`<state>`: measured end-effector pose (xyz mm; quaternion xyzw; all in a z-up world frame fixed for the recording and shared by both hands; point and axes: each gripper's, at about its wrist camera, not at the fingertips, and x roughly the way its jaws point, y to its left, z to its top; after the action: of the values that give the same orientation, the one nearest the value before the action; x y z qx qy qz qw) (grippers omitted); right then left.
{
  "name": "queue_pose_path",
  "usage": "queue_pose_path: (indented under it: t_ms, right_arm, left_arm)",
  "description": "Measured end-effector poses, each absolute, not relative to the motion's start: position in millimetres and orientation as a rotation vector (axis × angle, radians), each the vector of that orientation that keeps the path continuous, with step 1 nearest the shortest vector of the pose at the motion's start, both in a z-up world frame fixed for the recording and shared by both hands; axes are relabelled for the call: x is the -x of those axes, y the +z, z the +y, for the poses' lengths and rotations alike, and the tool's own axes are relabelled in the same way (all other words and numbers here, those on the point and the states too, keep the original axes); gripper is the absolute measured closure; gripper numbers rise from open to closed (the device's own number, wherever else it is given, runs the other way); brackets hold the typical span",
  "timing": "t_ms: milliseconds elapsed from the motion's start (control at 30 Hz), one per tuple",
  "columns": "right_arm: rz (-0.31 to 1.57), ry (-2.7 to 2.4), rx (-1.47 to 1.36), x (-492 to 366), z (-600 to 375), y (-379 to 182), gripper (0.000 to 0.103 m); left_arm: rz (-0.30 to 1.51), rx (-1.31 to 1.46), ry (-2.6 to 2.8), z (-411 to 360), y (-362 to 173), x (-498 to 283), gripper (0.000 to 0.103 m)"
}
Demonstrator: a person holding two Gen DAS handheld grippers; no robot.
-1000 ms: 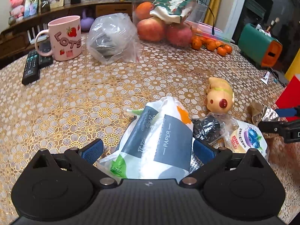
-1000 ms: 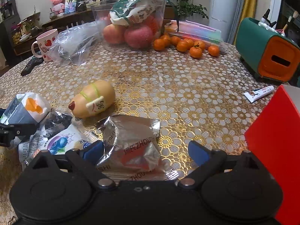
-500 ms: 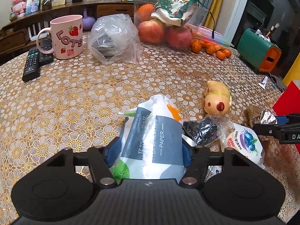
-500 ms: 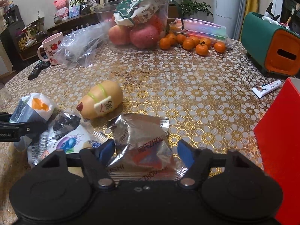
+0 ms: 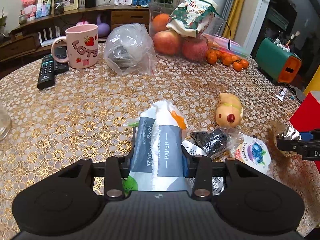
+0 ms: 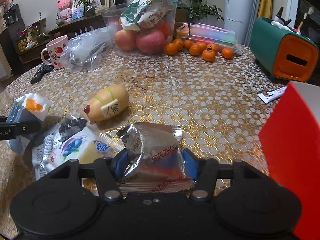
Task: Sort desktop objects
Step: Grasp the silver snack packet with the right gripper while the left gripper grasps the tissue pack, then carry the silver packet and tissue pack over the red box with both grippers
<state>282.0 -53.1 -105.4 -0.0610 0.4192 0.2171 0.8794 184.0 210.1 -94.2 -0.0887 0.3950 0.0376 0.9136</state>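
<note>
Nearest us, our left gripper (image 5: pixel 157 163), jaws just drawn in, clenches the tissue pack (image 5: pixel 160 146), blue pads pressed against both its sides. Our right gripper (image 6: pixel 154 163), jaws likewise just drawn in, clamps the silver foil packet (image 6: pixel 154 150), crumpled between the pads.

Taking the peanut-shaped toy (image 6: pixel 108 105) as landmark on the gold-patterned tablecloth (image 6: pixel 200 100):
- In front of it, between our two grippers: a blueberry snack packet (image 6: pixel 76 148) and a dark crumpled wrapper (image 6: pixel 70 125).
- Nearer and well to its right: a red box (image 6: pixel 290 150).
- Level, to the right: a small white tube (image 6: pixel 273 96).
- Far left beyond it: a pink mug (image 5: pixel 83 46), remotes (image 5: pixel 47 72), and a clear plastic bag (image 5: pixel 130 50).
- Beyond it: apples (image 6: pixel 140 39) and mandarins (image 6: pixel 200 49).
- Far right: a green-and-orange case (image 6: pixel 284 50).
</note>
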Motion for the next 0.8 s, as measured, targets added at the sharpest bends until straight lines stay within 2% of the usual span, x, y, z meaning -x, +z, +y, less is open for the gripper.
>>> queue_pose_path:
  t_ms: [200,800]
  right_arm:
    - [0.85,0.444,0.134,-266,-66,-92,0.046]
    - [0.806,0.431,0.082,-213,-128,-42,0.046]
  left_arm:
    - [0.796,0.184,0.077,202,-79,-169,0.067]
    - [0.757,0.183,0.038,137,-21,-125,0.067]
